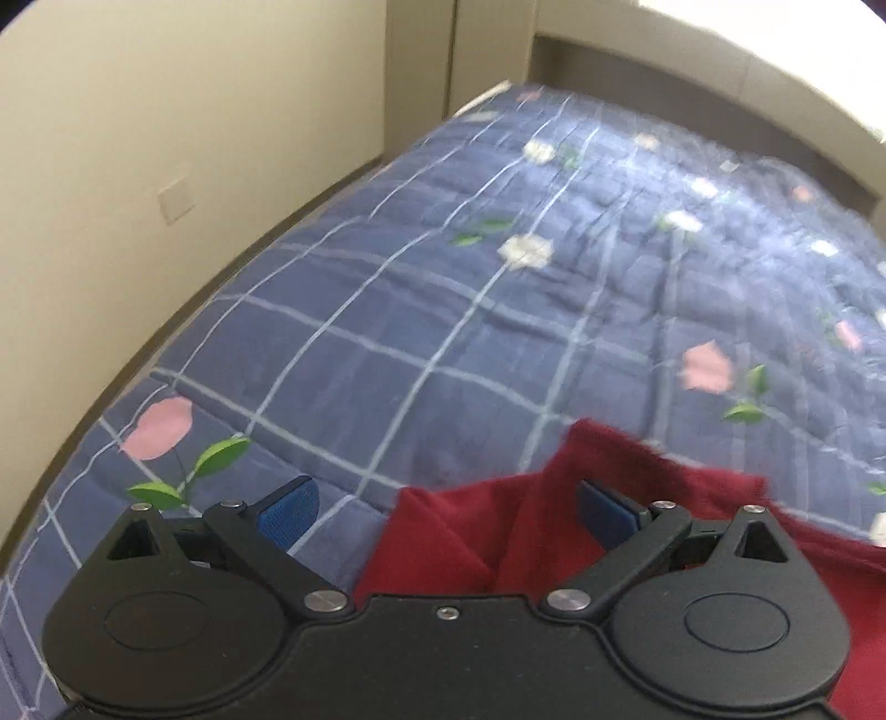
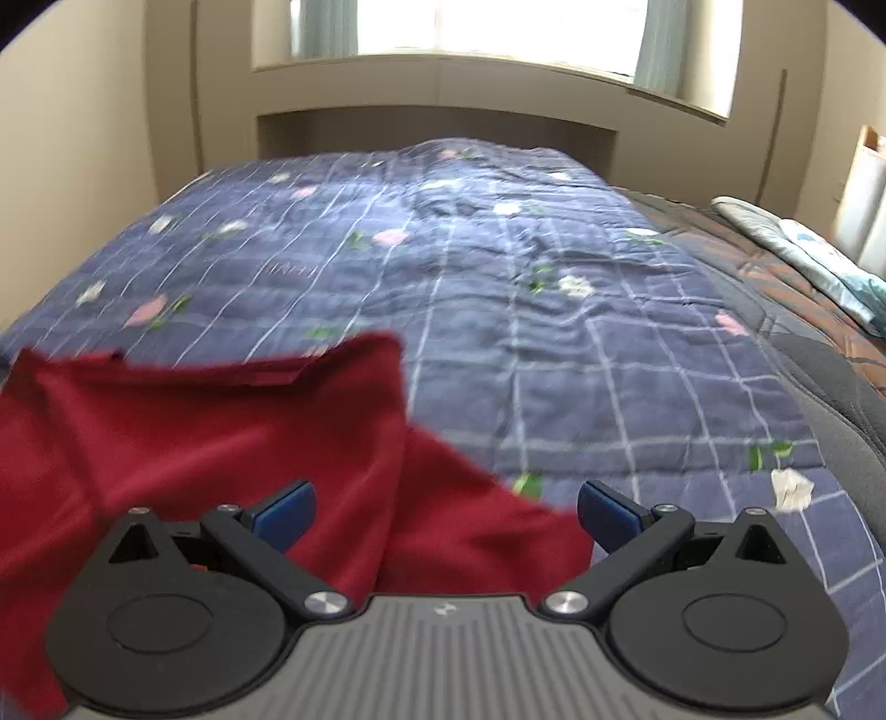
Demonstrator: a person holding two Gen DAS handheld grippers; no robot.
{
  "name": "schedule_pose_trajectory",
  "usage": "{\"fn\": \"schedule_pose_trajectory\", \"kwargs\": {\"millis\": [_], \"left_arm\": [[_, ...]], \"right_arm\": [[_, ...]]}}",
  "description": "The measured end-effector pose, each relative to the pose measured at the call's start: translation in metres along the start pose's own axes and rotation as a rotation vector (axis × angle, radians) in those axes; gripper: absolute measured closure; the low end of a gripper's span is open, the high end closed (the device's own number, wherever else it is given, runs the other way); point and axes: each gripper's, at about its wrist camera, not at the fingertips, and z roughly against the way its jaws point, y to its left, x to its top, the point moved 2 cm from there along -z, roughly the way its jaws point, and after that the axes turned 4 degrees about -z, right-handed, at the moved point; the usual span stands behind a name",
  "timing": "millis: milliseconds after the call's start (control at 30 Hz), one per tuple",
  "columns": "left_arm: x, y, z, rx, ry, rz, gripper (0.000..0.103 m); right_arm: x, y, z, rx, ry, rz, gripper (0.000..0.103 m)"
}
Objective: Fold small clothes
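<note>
Down at the near end of the bed lies a dark red garment (image 2: 210, 443), loosely rumpled, with a straight hemmed edge along its far side and a fold running up its middle. It rests on a blue quilt (image 2: 498, 288) crossed with pale grid lines and scattered with pink and white flowers and green leaves.

Above the garment's left part, the left gripper (image 1: 448, 512) has its jaws spread wide; red cloth shows in the gap, but the blue pads (image 1: 290, 512) touch none of it, the left pad sitting over bare quilt. Above the garment's right corner, the right gripper (image 2: 446, 512) also stands wide apart, with cloth visible between its blue pads (image 2: 288, 512) and no grip on it.

To the right of the quilt, a darker brown-patterned cover (image 2: 786, 277) shows, with a pale folded cloth (image 2: 803, 243) on it. At the far end, a beige headboard (image 2: 432, 133) sits under a bright window (image 2: 498, 27) with curtains. A beige wall (image 1: 166, 166) runs along the bed's left side.
</note>
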Motion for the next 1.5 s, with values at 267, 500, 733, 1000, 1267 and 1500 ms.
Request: {"fn": "schedule_pose_trajectory", "kwargs": {"millis": [267, 500, 733, 1000, 1267, 1500], "left_arm": [[-0.022, -0.025, -0.002, -0.067, 0.009, -0.093, 0.001], [-0.007, -0.015, -0.033, -0.007, 0.016, -0.022, 0.000], [0.001, 0.013, -0.010, -0.091, -0.044, 0.143, 0.001], [-0.031, 0.043, 0.056, -0.114, -0.073, 0.167, 0.001], [-0.089, 0.069, 0.094, -0.115, -0.003, 0.057, 0.001], [-0.115, 0.093, 0.096, -0.164, 0.056, 0.091, 0.001]], "right_arm": [[-0.022, -0.012, 0.001, -0.088, 0.042, -0.028, 0.000], [-0.024, -0.012, 0.001, -0.100, 0.057, -0.043, 0.000], [-0.016, -0.008, -0.002, -0.110, 0.111, -0.024, 0.000], [-0.008, 0.014, 0.017, -0.148, 0.069, -0.032, 0.000], [-0.015, 0.071, 0.048, -0.121, -0.004, 0.003, 0.000], [-0.015, 0.133, 0.050, -0.054, -0.011, 0.099, 0.000]]}}
